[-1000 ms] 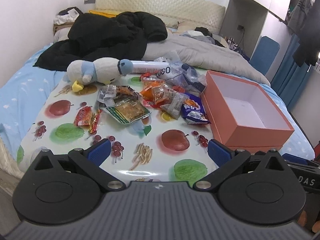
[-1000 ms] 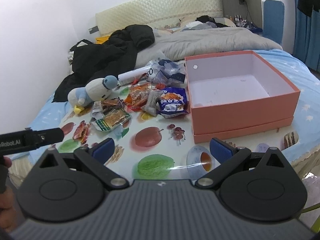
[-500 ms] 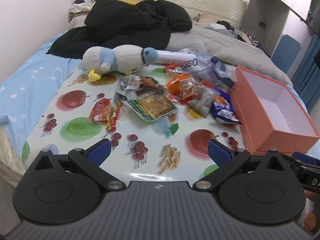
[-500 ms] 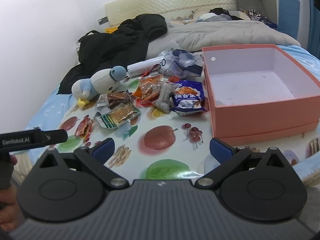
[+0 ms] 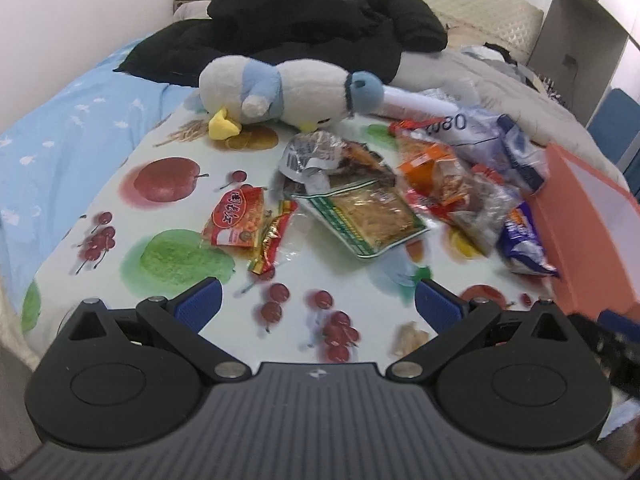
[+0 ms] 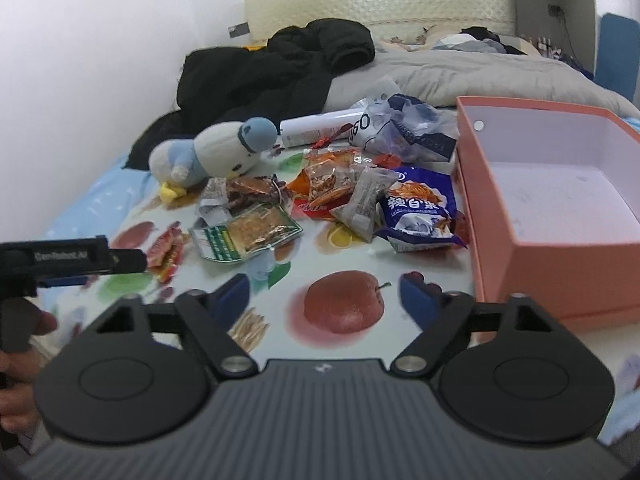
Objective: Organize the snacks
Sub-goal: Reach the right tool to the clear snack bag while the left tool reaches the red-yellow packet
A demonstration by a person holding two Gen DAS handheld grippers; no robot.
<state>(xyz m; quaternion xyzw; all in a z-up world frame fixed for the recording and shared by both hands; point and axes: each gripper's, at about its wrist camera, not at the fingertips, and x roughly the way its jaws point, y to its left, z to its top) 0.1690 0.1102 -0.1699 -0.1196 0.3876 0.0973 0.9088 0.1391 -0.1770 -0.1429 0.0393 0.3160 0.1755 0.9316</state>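
Several snack packets lie in a loose heap on the fruit-print tablecloth (image 5: 168, 256): a red packet (image 5: 236, 220), a green-edged flat packet (image 5: 368, 216), orange packets (image 5: 436, 168) and a purple bag (image 6: 420, 208). An open, empty salmon-pink box (image 6: 560, 200) stands to the right of the heap. My left gripper (image 5: 318, 306) is open and empty, low over the cloth just short of the red packet. My right gripper (image 6: 324, 294) is open and empty above the printed apple, short of the purple bag.
A blue-and-white plush penguin (image 5: 280, 92) lies behind the snacks. A clear plastic bag (image 6: 400, 128) and a white tube (image 6: 316, 128) lie at the back. A black coat (image 5: 300, 20) and grey duvet (image 6: 460, 72) cover the bed beyond. The left tool shows in the right wrist view (image 6: 72, 260).
Both grippers have moved forward and closer to the snack heap. The left one has swung left toward the red packet. Both stay open and empty.
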